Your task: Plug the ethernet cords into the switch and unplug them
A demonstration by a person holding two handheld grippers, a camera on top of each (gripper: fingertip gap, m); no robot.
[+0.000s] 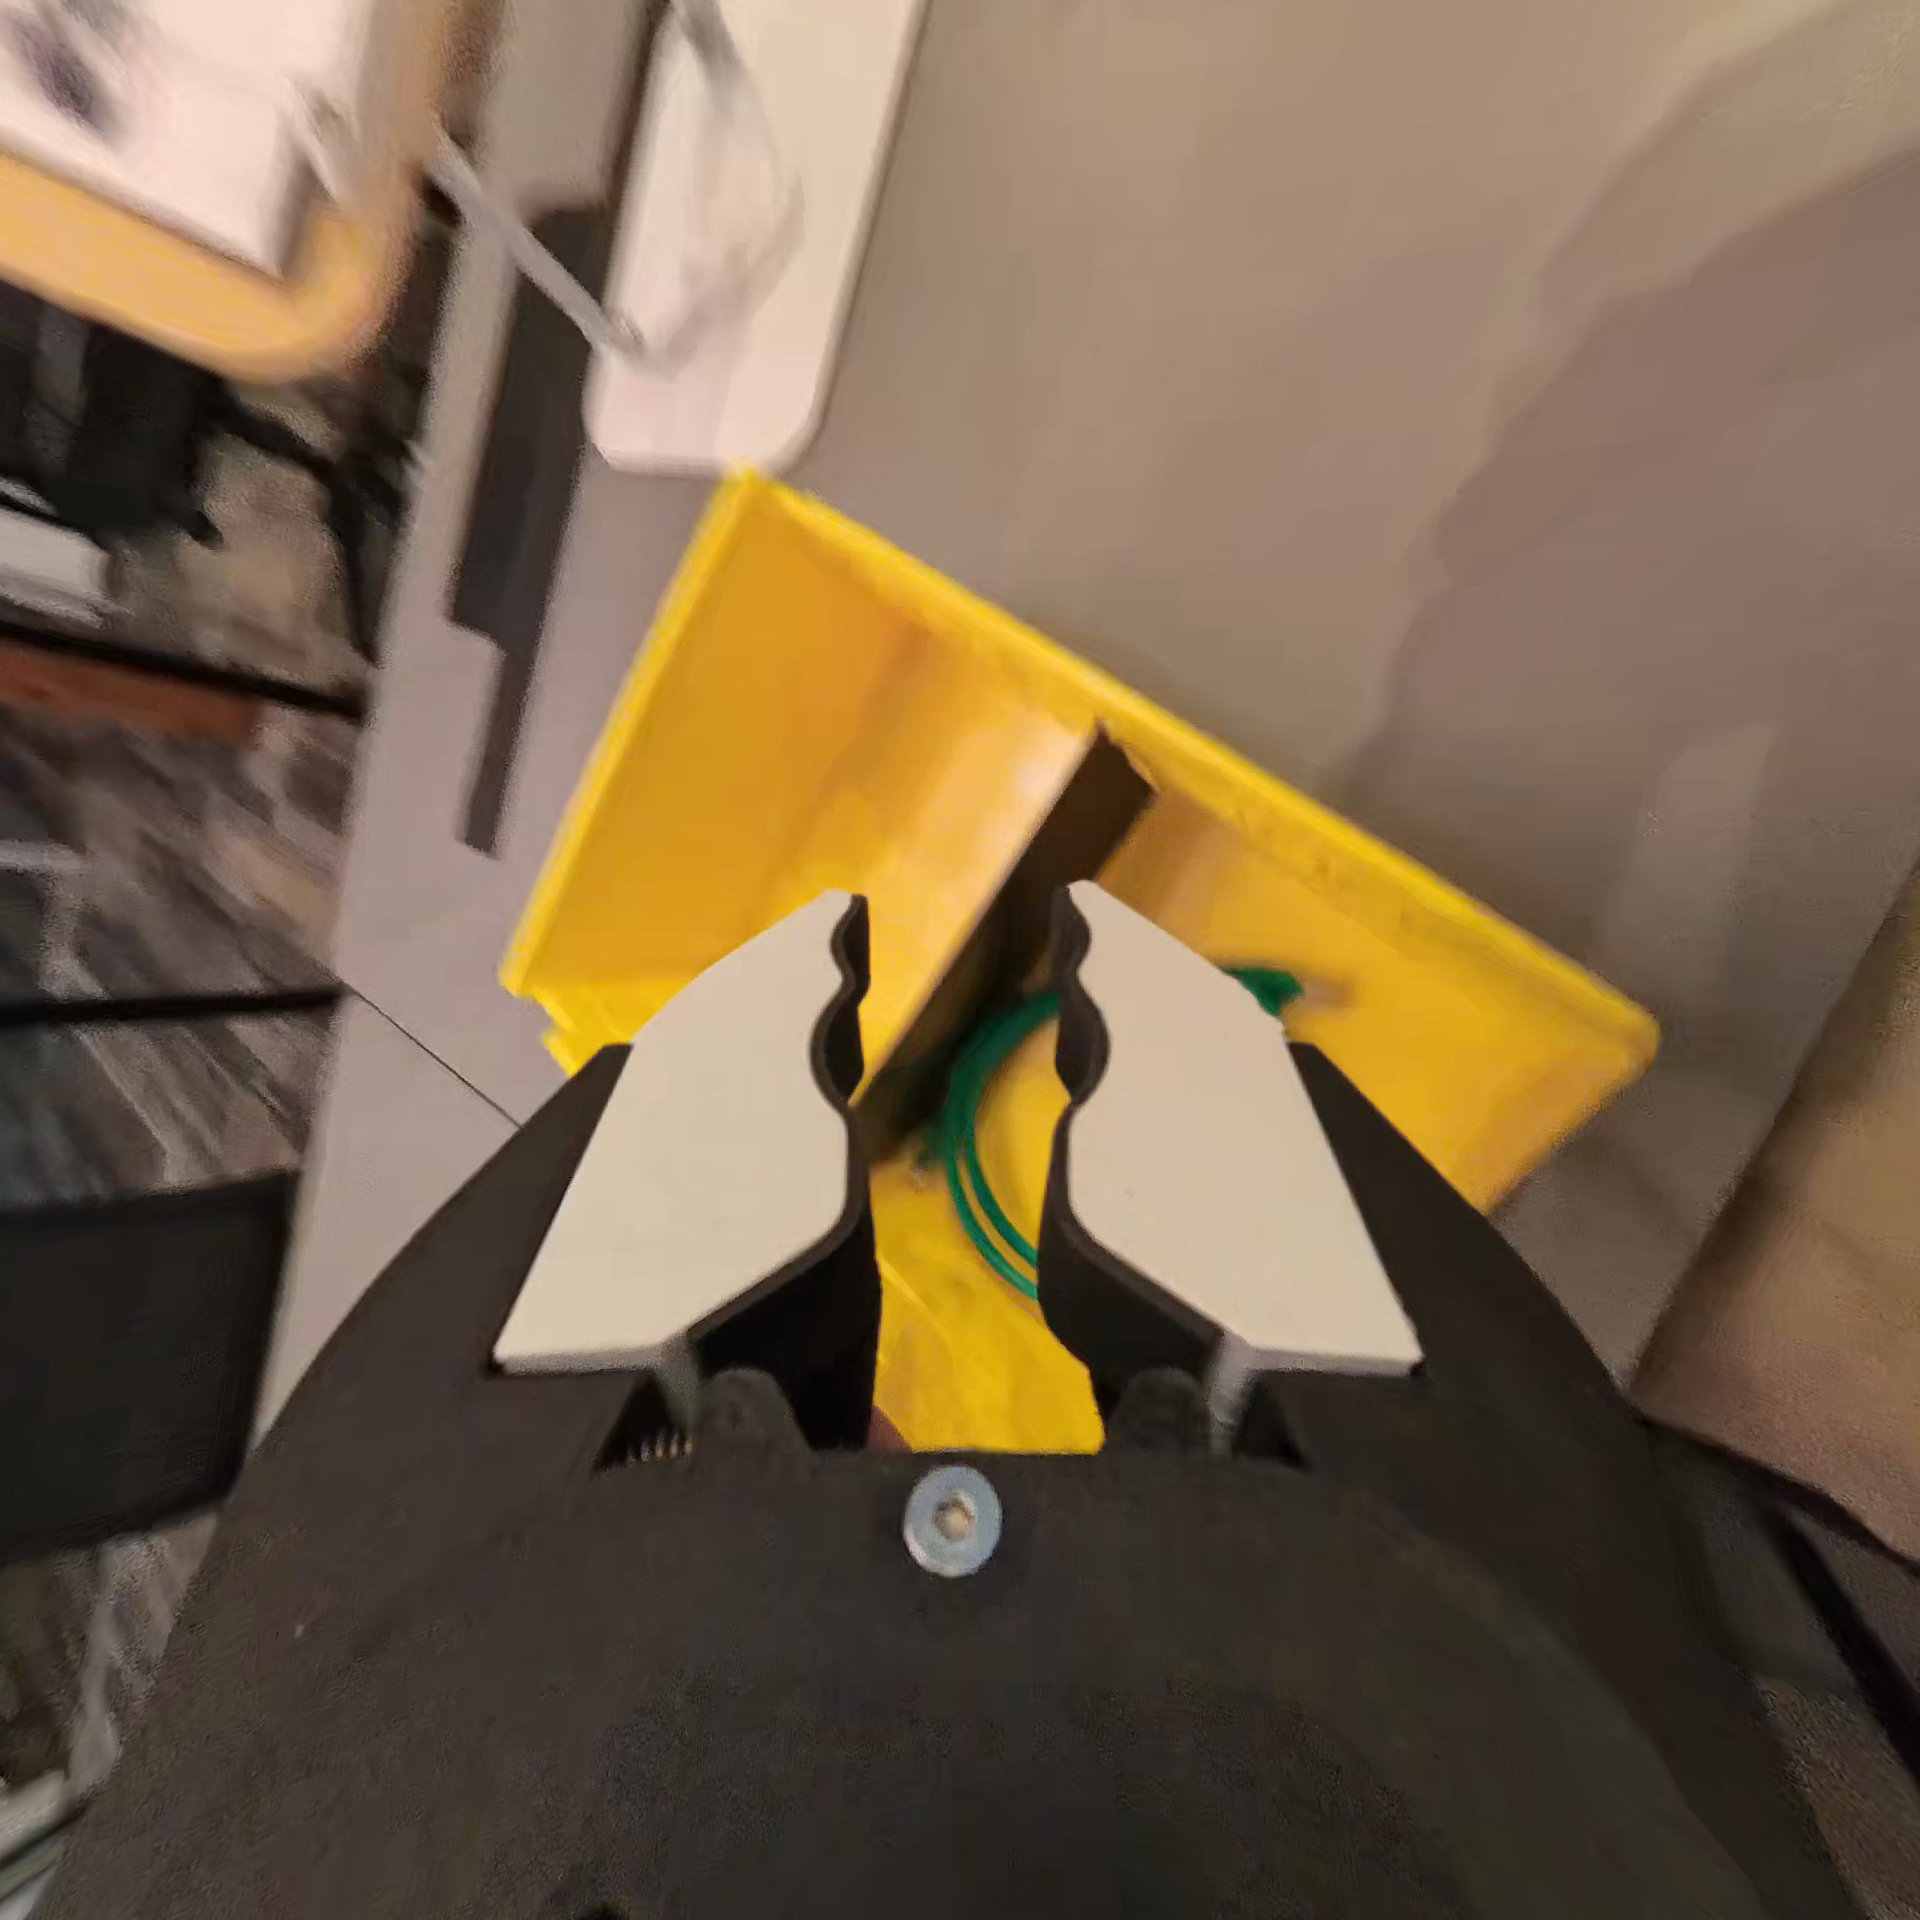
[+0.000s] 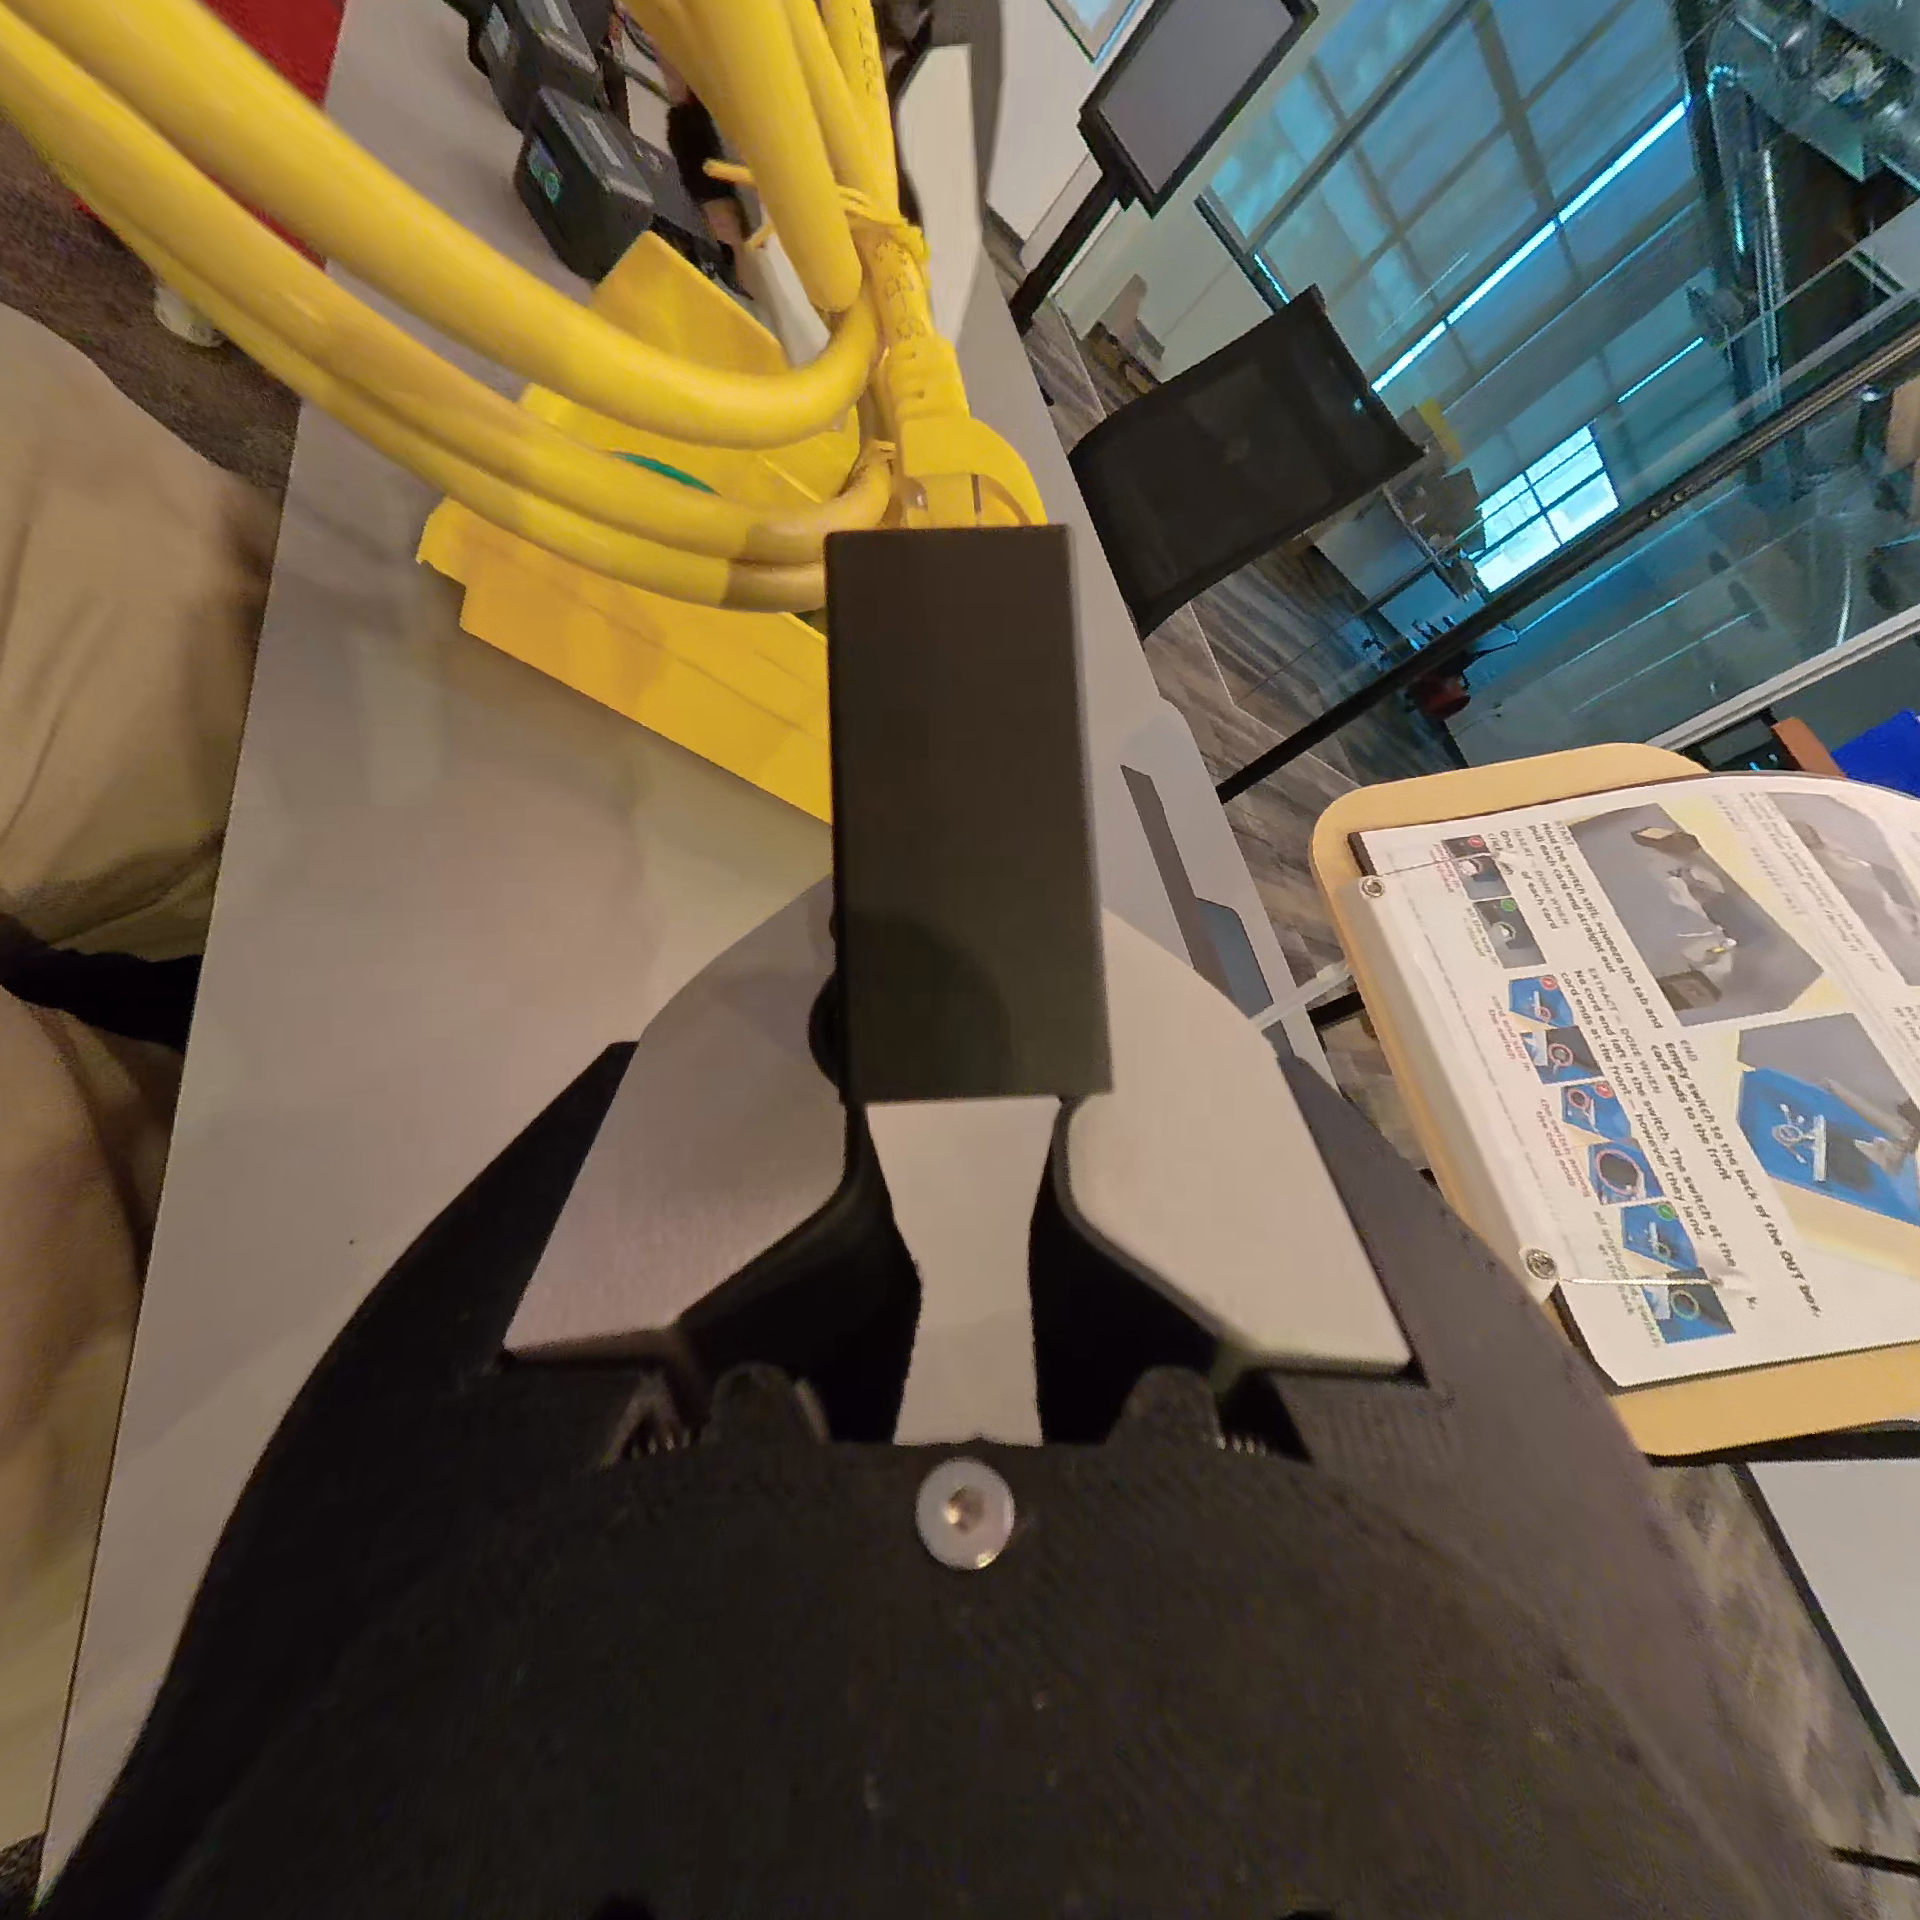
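In the right wrist view my right gripper point(image 2: 966, 935) is shut on a black box-shaped switch point(image 2: 956, 727) and holds it above the grey table point(image 2: 416, 935). Several yellow ethernet cords point(image 2: 499, 343) run into the switch's far end, and one clear plug point(image 2: 925, 488) shows at the port. A yellow bin point(image 2: 644, 655) lies beyond it. In the blurred left wrist view my left gripper point(image 1: 961, 914) is open and empty over the yellow bin point(image 1: 748, 748). The bin holds a dark divider point(image 1: 1091, 821) and a loop of green wire point(image 1: 971, 1143).
A printed instruction sheet on a pale wooden board point(image 2: 1662, 1039) sits to the right, past the table edge. Small black boxes point(image 2: 582, 187) stand at the table's far end. Black chairs point(image 2: 1226, 457) and screens stand on the floor beyond. The tips of one gripper are about 25 cm away from the tips of the other.
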